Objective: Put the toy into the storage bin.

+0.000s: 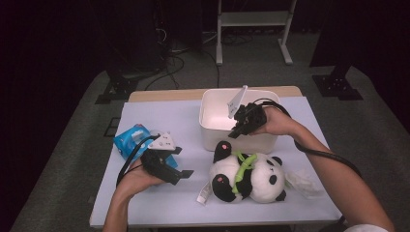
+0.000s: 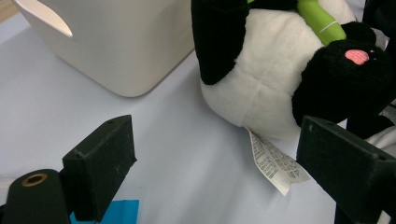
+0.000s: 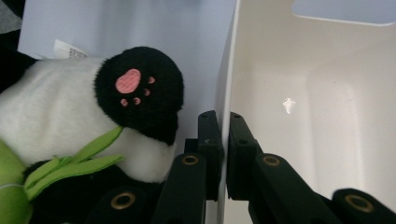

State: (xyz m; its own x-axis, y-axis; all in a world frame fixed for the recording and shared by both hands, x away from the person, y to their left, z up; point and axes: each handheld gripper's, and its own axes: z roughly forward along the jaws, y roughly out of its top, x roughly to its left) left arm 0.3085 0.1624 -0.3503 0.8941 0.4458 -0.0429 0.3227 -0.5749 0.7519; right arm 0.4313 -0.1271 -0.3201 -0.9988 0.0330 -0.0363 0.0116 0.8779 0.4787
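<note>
On a pale lilac table cover (image 1: 169, 198), a white plastic bin (image 1: 212, 106) at about 12 o'clock of the panda plush toy (image 1: 251, 176), near wall almost touching the toy's raised paw. Right gripper (image 1: 238, 131) clamped on the bin's near wall from above: in the right gripper view, jaws pressed together with the thin white wall (image 3: 225, 116) pinched between the pads, one pad outside, the other inside the bin. Panda's black paw with pink pad marks (image 3: 135, 86) just at 9 o'clock of that grip, green ribbon (image 3: 70, 163) lower at 8 o'clock.

Left gripper (image 1: 181, 162) at 9 o'clock of the panda, held low over the cover, jaws spread wide with nothing between them. In the left gripper view, bare cover between the two black jaws, the plush's white belly (image 2: 261, 79) at 1 o'clock and its printed care label (image 2: 275, 163) lying flat beside the far jaw, whether touching it unclear. Blue packet (image 1: 129, 139) at 10 o'clock of the left gripper, just behind it. Crumpled white tissue (image 1: 303, 181) at 3 o'clock of the panda, near its head.
</note>
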